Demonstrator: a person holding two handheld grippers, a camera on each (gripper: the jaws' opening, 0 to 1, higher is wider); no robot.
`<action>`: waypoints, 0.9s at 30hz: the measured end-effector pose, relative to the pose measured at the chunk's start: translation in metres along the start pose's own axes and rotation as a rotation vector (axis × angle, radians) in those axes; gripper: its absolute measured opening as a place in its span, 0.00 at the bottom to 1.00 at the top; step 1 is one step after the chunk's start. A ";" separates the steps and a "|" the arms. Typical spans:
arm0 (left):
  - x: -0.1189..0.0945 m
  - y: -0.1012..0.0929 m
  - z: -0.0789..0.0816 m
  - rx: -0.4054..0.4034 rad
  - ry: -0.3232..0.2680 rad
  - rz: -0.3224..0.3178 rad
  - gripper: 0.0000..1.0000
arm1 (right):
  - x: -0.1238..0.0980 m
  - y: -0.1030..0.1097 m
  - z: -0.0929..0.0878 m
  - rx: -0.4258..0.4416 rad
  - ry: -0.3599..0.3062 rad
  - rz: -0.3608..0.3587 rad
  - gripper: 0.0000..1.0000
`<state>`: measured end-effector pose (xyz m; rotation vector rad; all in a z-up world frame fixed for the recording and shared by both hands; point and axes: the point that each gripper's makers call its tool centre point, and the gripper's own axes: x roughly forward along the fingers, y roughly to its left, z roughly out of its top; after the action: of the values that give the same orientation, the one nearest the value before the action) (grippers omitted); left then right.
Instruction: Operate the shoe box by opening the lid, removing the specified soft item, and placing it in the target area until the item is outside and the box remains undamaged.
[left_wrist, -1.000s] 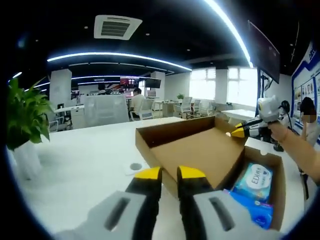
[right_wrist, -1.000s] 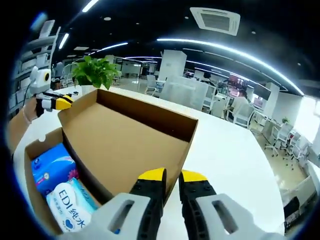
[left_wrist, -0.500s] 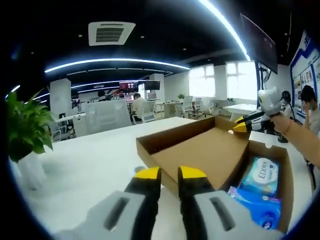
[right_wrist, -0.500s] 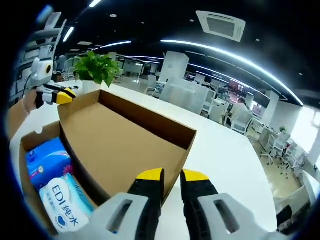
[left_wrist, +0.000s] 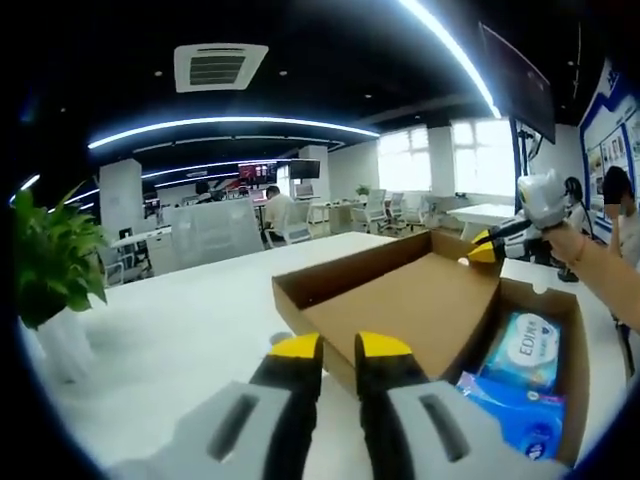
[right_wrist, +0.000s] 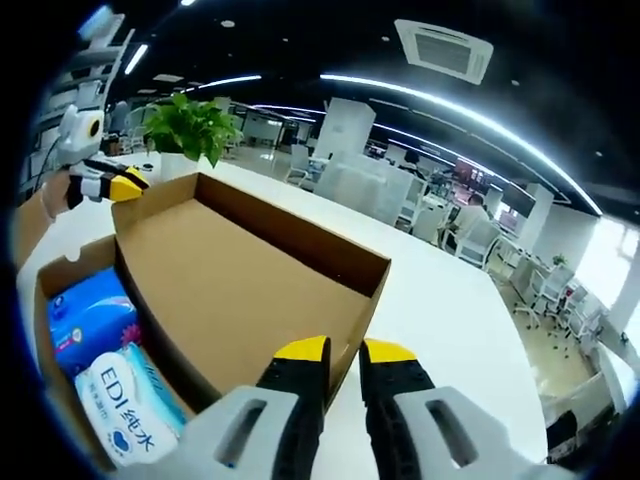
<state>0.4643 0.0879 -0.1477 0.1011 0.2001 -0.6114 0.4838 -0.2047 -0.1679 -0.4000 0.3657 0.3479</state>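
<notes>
Shoe box (left_wrist: 520, 320): a brown cardboard box, sitting open on the white surface (left_wrist: 190, 330); in the right gripper view (right_wrist: 70, 290) its lower compartment is lying at the left.
Lid (left_wrist: 400, 300): hinged back and lying nearly flat, its inner face turned up, its raised side walls standing around it; in the right gripper view (right_wrist: 240, 280) it is taking up the middle.
Soft items: a white pack printed "EDI" (left_wrist: 528, 340) is resting inside the box, touching a blue pack (left_wrist: 515, 412) beside it; in the right gripper view the white pack (right_wrist: 130, 405) is lying nearer the camera and the blue pack (right_wrist: 90, 320) just beyond it.
Left gripper (left_wrist: 340, 347): hovering just in front of the lid's near corner, yellow-tipped fingers (left_wrist: 295, 350) standing side by side with only a slim gap, gripping nothing; in the right gripper view (right_wrist: 125, 185) it is showing by the lid's far corner.
Right gripper (right_wrist: 343, 352): hanging at the lid's near edge, fingers (right_wrist: 300, 352) likewise nearly together and holding nothing; in the left gripper view (left_wrist: 485, 250) its yellow tip is sitting at the lid's far corner, a person's hand (left_wrist: 565, 245) behind it.
Plant (left_wrist: 50, 250): a leafy green plant in a white pot, standing on the surface well apart from the box; in the right gripper view (right_wrist: 185, 130) it is standing beyond the lid.
Room: an open office with chairs and desks, a person sitting far behind (left_wrist: 270, 205).
</notes>
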 end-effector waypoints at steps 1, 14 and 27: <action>0.000 0.000 0.000 -0.005 -0.002 -0.001 0.13 | 0.000 0.000 0.000 0.002 0.001 -0.001 0.11; 0.003 0.001 -0.001 -0.012 -0.008 0.011 0.12 | 0.002 -0.002 -0.001 0.009 -0.007 0.002 0.11; 0.004 0.001 0.001 0.044 0.009 0.023 0.12 | 0.001 -0.003 0.002 0.051 -0.036 0.033 0.13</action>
<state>0.4685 0.0867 -0.1476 0.1482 0.1939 -0.5922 0.4868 -0.2067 -0.1660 -0.3373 0.3457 0.3766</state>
